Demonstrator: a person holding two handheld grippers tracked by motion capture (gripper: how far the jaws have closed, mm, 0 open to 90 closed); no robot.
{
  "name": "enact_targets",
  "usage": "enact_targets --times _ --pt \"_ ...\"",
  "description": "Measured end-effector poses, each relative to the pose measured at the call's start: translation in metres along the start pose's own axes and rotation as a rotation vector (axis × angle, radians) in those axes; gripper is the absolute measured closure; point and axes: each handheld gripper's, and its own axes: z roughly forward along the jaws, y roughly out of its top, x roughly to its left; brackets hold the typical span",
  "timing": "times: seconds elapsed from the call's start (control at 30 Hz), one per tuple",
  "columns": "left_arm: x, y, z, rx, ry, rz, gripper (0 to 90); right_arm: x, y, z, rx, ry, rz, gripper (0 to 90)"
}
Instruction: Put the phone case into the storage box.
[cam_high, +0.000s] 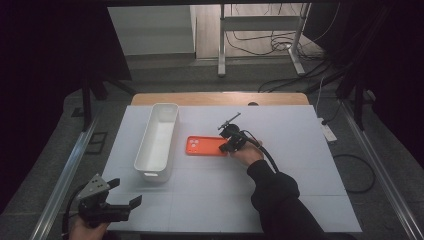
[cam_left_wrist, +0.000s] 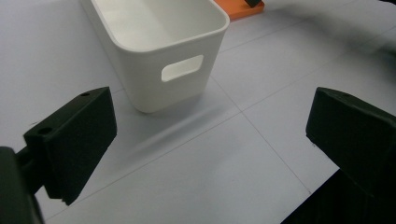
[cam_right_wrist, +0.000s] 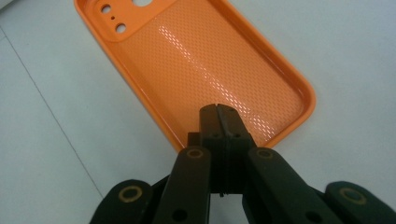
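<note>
Black jaws of my right tongs (cam_right_wrist: 219, 112) sat pressed together over the near end of the orange phone case (cam_right_wrist: 196, 60).

Whether they pinched the case's rim or only met above it, I could not tell from the right gripper view; they were fully closed, pad against pad. From the high view I saw the case (cam_high: 205, 146) lying flat, hollow side up, on the white table (cam_high: 300, 165), just beside the long white bin (cam_high: 157, 140) and apart from it, with its camera holes toward the bin. My right tongs (cam_high: 231, 145) were at the end of the case away from the bin. My left tongs (cam_left_wrist: 205, 140) hung wide open with nothing between them, low at the table's near left corner, facing the bin's (cam_left_wrist: 163, 51) handle end.
</note>
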Motion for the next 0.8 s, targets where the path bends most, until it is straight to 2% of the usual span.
enact_targets --times 0.23,0.6,0.8 --pt "0.0 0.0 0.0 0.0 -0.001 0.0 2.6 0.002 -0.004 -0.002 -0.003 0.018 0.003 88.8" --pt "0.0 0.0 0.0 0.001 0.0 0.001 2.7 0.017 -0.008 -0.003 0.025 0.037 -0.044 88.8" --pt "0.0 0.001 0.001 0.001 0.001 0.002 2.7 0.025 -0.012 -0.004 0.029 0.056 -0.053 88.8"
